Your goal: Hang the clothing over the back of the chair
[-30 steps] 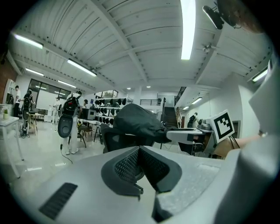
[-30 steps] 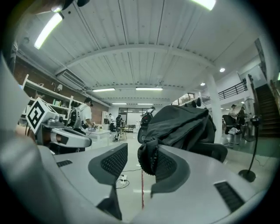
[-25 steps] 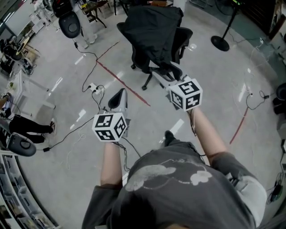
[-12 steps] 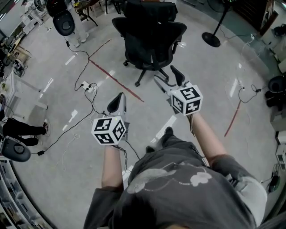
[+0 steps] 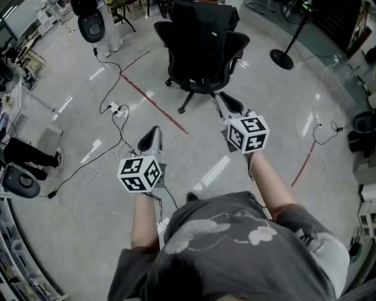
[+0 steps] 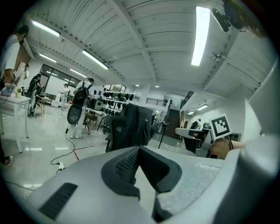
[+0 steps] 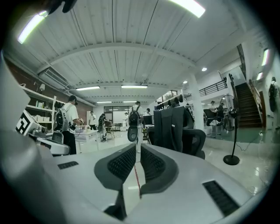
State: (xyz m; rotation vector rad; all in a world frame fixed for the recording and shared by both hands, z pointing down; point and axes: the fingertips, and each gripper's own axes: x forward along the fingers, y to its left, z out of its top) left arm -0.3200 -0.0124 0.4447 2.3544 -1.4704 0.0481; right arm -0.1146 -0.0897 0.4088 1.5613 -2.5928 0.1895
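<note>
The black clothing (image 5: 202, 16) hangs draped over the back of the black office chair (image 5: 202, 56), which stands on the floor ahead of me. The clothing (image 7: 171, 124) covers the backrest in the right gripper view, and the clothing (image 6: 136, 127) also shows in the left gripper view. My right gripper (image 5: 228, 104) is short of the chair's base. Its jaws are closing and stand almost together with nothing between them (image 7: 138, 148). My left gripper (image 5: 151, 139) is lower left, away from the chair. The left gripper (image 6: 139, 149) has its jaws together and is empty.
A red tape line (image 5: 154, 103) crosses the floor left of the chair. A power strip with cables (image 5: 116, 110) lies further left. A floor fan stand (image 5: 286, 57) is right of the chair. Another chair back (image 5: 92, 26), desks and people (image 7: 69, 122) stand at the far left.
The right jaws, spread wide half a second ago, have come nearly together. Both grippers have drawn back a little from the chair. The clothing stays on the backrest.
</note>
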